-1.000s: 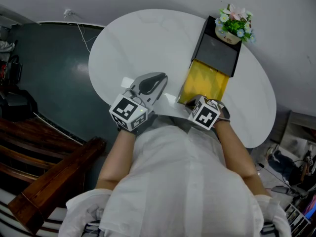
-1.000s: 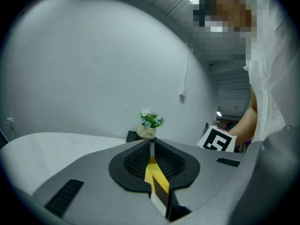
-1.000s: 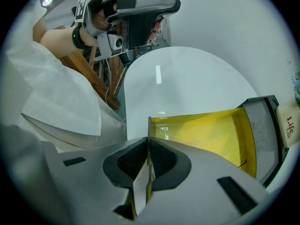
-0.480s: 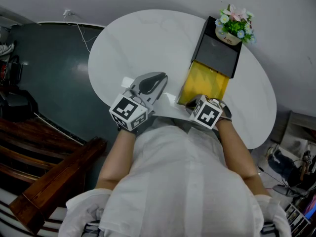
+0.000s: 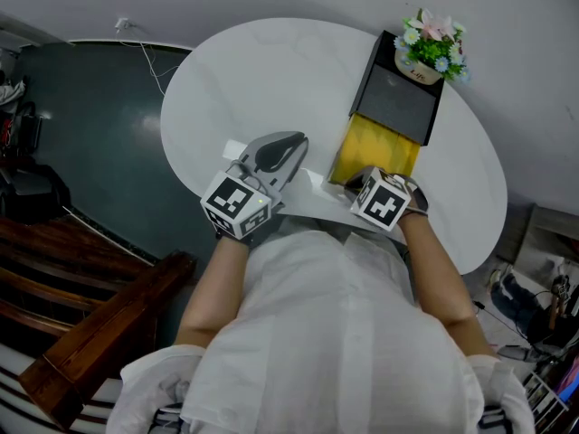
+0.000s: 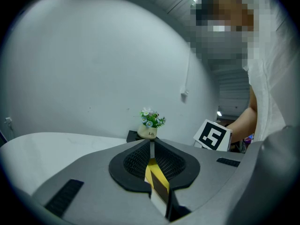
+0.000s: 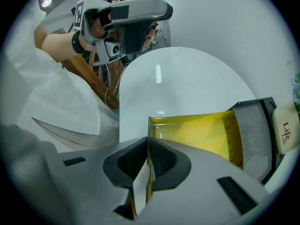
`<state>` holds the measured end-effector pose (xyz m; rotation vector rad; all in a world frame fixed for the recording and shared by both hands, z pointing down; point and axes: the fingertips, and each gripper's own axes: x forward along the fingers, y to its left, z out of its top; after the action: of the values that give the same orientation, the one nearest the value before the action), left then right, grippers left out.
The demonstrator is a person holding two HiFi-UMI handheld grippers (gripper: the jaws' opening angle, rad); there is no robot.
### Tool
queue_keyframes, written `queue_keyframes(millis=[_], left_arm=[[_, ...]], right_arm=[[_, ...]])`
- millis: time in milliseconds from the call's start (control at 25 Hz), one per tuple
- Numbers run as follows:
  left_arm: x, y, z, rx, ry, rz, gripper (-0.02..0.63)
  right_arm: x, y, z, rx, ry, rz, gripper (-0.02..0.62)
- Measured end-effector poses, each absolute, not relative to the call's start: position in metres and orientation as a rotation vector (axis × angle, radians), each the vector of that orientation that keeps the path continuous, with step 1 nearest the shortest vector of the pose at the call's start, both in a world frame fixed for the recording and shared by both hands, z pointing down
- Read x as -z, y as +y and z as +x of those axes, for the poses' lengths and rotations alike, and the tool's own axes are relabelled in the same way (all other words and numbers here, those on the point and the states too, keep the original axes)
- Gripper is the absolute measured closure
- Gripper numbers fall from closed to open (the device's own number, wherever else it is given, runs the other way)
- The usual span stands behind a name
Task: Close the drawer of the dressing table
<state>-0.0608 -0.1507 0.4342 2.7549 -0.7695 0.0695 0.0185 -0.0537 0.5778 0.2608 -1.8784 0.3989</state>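
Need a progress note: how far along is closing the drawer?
Done: nothing closed yet. In hand: the right gripper is clamped on the front wall of the yellow see-through plastic drawer. Left: it sticks well out of the black box-shaped cabinet and needs pushing in.

Our head camera looks steeply down. Our left gripper looks level; our right gripper, close down at the clear yellow plastic drawer. All share the small white flower pot at one o'clock.

Flower pot atop cabinet at table's far right, drawer out before it.
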Motion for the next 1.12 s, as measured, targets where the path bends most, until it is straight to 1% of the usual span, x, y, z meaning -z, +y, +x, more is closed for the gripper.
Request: queue_keyframes(millis=[400,1120], left_arm=[[-0.435,-0.155,-0.053,-0.078,-0.761,2.754,0.586],[-0.437,-0.159,-0.037,-0.096,-0.740,2.752,0.586]], right_arm=[[-0.567,-0.106,0.043,-0.328,-1.863,0.337,0.574],[-0.573,-0.124,0.049,-0.326,-1.877,0.352,0.574]])
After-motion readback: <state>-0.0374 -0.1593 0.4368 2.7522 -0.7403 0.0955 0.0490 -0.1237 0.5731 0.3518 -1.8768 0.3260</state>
